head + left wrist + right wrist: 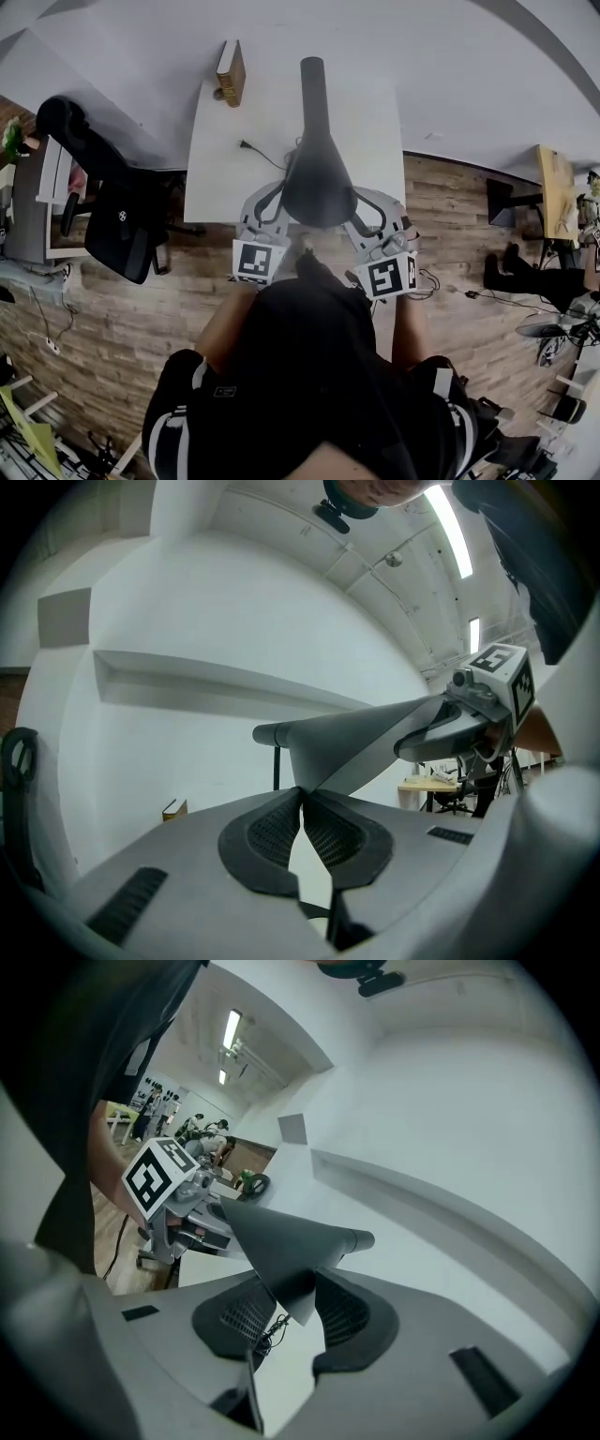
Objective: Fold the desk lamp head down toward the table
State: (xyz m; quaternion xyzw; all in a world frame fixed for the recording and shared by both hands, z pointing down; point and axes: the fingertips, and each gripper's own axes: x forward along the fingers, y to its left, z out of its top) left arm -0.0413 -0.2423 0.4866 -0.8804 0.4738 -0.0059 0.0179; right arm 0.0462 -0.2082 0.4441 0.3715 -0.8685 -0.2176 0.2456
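Head view hides the jaws: left gripper (302, 797) clamps lamp head (375, 733), right gripper (292, 1293) apparently released.

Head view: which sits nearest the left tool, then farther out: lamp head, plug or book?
1. lamp head, right at the left tool.
2. plug, on the white table, left of the lamp head.
3. book, at its far left corner.

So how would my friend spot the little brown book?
Find the white table against the wall, with the dark lamp over its middle. Look at the table's far left corner, and the book stands there on its edge. It is the only brown thing on the table. The plug nearby is small and black.
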